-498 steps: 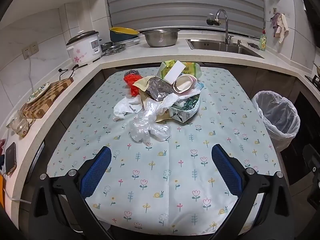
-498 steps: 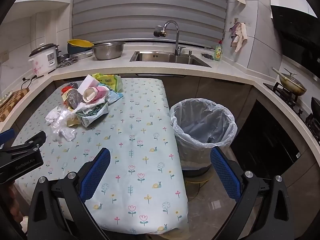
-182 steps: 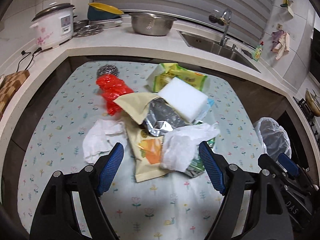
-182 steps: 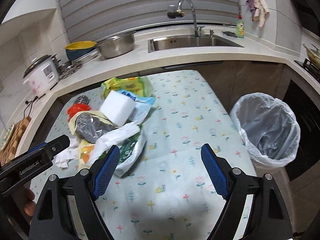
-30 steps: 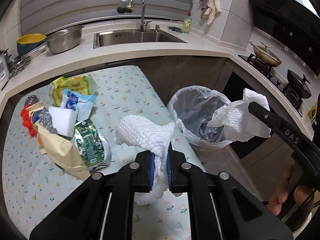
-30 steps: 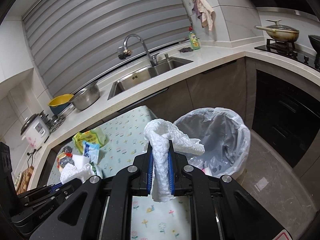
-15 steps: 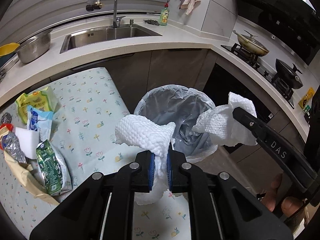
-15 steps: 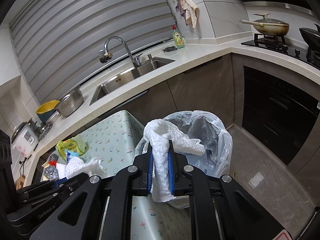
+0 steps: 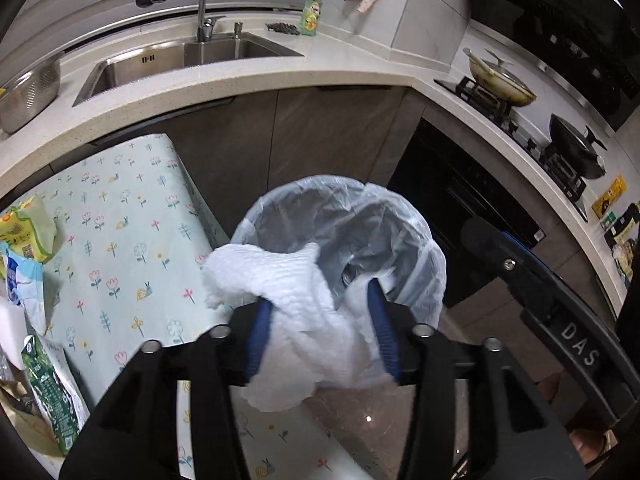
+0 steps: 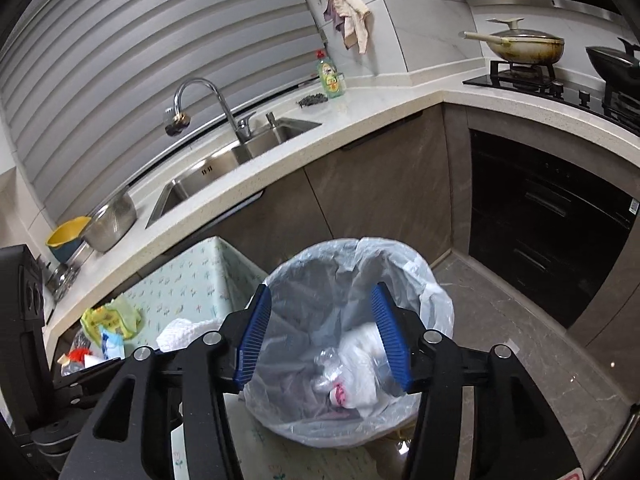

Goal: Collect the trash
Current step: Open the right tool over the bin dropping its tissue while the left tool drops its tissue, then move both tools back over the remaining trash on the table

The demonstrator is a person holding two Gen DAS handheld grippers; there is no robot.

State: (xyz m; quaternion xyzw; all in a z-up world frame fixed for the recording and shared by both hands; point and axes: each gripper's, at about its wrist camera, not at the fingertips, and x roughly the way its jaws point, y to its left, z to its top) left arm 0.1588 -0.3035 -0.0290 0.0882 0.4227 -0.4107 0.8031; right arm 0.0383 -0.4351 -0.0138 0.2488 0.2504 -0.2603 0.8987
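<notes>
Both grippers opening over the trash bin (image 10: 432, 300), left gripper (image 9: 320, 332) letting go its white paper wad (image 9: 304, 320), right gripper (image 10: 324, 336) empty, wrappers (image 9: 44, 380) left on the table's (image 9: 132, 216) far edge.

Two hand-held grippers: left hand-held gripper (image 9: 320, 332), right hand-held gripper (image 10: 322, 340). One lined bin (image 10: 436, 292). One paper towel (image 9: 304, 312). Two pans (image 10: 520, 46) on the stove. Perhaps five wrappers (image 9: 24, 232) on the surface (image 9: 132, 216).

bin liner (image 10: 432, 300): thin translucent plastic | paper towel (image 9: 296, 304): white, embossed | sink (image 9: 168, 60): brushed steel
</notes>
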